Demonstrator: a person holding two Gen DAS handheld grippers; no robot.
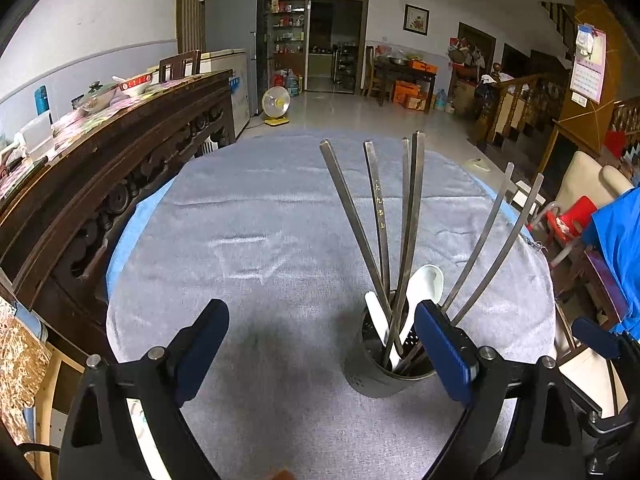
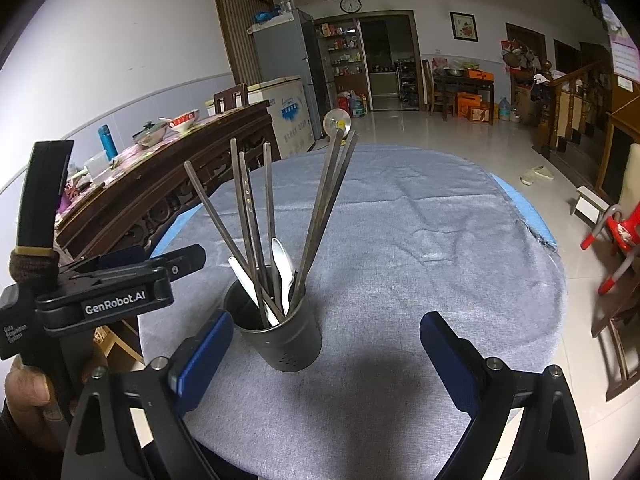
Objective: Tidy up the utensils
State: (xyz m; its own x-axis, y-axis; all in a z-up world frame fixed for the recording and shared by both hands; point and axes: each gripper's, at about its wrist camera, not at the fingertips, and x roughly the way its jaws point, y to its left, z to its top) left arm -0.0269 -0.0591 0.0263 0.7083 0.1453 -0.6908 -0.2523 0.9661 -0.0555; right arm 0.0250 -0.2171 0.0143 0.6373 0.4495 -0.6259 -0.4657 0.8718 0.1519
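A dark perforated metal utensil holder (image 1: 372,380) stands upright on the grey cloth of the round table (image 1: 260,220). It holds several long metal chopsticks (image 1: 412,208) that fan outward, and two white spoons (image 1: 424,284). My left gripper (image 1: 324,336) is open, and its right finger is just in front of the holder's rim. In the right wrist view the holder (image 2: 292,344) sits just past the left finger of my open right gripper (image 2: 326,348), which has nothing between its fingers. The chopsticks (image 2: 248,216) and spoons (image 2: 280,256) show there too. A hand (image 2: 28,392) holds the left gripper (image 2: 160,264).
A dark carved wooden sideboard (image 1: 120,148) with bowls and a pot runs along the table's left side. A red plastic chair (image 2: 616,232) and a cream chair (image 1: 580,180) stand to the right. Blue fabric (image 1: 620,240) hangs at the right edge. Tiled floor (image 2: 460,132) lies beyond the table.
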